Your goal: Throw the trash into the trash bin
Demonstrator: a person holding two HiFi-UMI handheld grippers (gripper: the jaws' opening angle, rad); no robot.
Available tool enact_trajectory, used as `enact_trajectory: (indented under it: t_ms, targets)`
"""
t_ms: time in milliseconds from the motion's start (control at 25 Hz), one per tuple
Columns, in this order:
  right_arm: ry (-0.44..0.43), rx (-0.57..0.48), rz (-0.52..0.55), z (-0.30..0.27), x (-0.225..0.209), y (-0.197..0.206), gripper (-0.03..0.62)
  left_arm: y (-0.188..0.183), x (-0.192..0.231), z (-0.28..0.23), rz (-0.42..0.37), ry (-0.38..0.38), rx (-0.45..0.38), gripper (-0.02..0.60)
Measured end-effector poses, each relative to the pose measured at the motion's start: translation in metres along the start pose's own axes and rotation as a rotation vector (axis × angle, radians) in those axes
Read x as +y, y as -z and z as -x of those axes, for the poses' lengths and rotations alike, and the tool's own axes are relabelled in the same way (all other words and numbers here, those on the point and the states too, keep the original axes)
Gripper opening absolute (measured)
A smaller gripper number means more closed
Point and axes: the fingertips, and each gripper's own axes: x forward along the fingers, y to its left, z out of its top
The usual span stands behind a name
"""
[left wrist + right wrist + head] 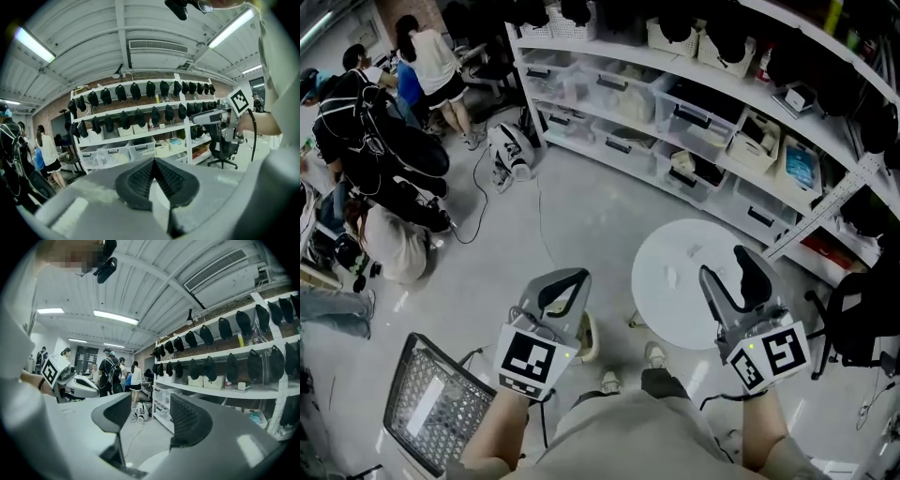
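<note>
In the head view both grippers are held out level in front of the person's body. My left gripper (577, 279) (153, 163) has its ribbed pads pressed together, and I see nothing between them. My right gripper (724, 264) (150, 404) is open with only floor showing between its fingers; it hovers at the near edge of a round white table (689, 309). A black wire mesh basket (403, 375) stands on the floor at the lower left, with something pale lying in it. I cannot make out any trash on the table.
Long white shelves (675, 94) with clear storage boxes and dark helmets run along the back and right. A black office chair (862, 319) stands at the right. Several people (431, 56) stand at the far left among bags, and a cable (539, 216) crosses the floor.
</note>
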Motion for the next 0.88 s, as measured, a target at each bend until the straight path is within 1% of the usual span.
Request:
enact_trajectory:
  t_ms: [80, 200, 360, 560, 720, 880]
  targets:
    - [-0.017, 0.014, -0.004, -0.011, -0.013, 0.009, 0.262, 0.003, 0.001, -0.015, 0.009, -0.012, 0.02, 0.002]
    - [-0.048, 0.063, -0.011, -0.029, -0.032, 0.032, 0.262, 0.009, 0.002, -0.04, 0.029, -0.03, 0.058, 0.002]
    - [-0.095, 0.143, -0.036, -0.056, -0.06, 0.073, 0.261, 0.023, -0.003, -0.077, 0.071, -0.012, 0.133, 0.002]
    - [-0.156, 0.263, -0.064, -0.088, -0.089, 0.142, 0.253, 0.044, -0.009, -0.118, 0.18, -0.022, 0.211, 0.002]
    - [-0.192, 0.371, -0.085, -0.109, -0.103, 0.204, 0.244, 0.066, -0.011, -0.143, 0.179, -0.049, 0.27, 0.002]
    - [-0.241, 0.485, -0.09, -0.125, -0.102, 0.269, 0.244, 0.098, -0.022, -0.161, 0.21, -0.053, 0.341, 0.002]
